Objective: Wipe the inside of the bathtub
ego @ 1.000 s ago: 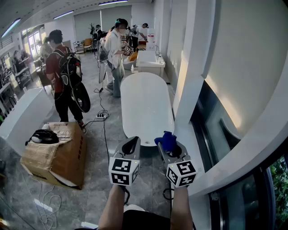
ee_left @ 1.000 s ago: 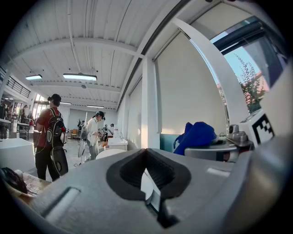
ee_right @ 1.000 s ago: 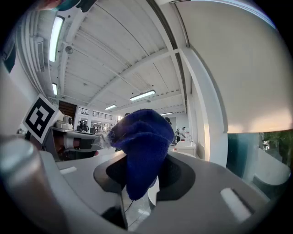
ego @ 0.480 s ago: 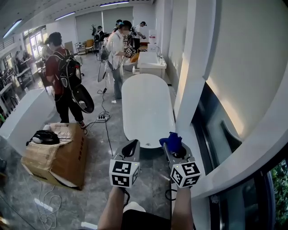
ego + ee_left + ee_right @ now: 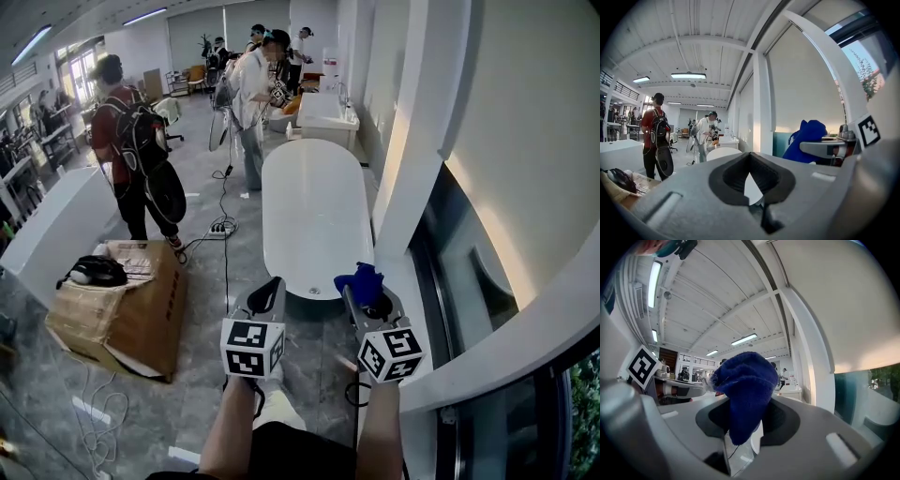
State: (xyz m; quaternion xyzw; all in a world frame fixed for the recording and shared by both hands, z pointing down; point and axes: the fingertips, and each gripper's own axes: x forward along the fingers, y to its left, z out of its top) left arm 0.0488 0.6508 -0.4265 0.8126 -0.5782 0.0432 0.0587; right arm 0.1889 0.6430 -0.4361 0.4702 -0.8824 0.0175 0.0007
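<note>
Blue cloth (image 5: 745,394) sits clamped between the jaws of the right gripper (image 5: 364,292), which is held over the near end of the white bathtub (image 5: 314,202). The left gripper (image 5: 269,292), jaws together on nothing, hangs just short of the same end, above the grey floor (image 5: 211,281).

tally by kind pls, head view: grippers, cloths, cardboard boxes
grippers: 2 (left gripper, right gripper)
blue cloth: 1, in the right gripper
cardboard box: 1
total: 4
</note>
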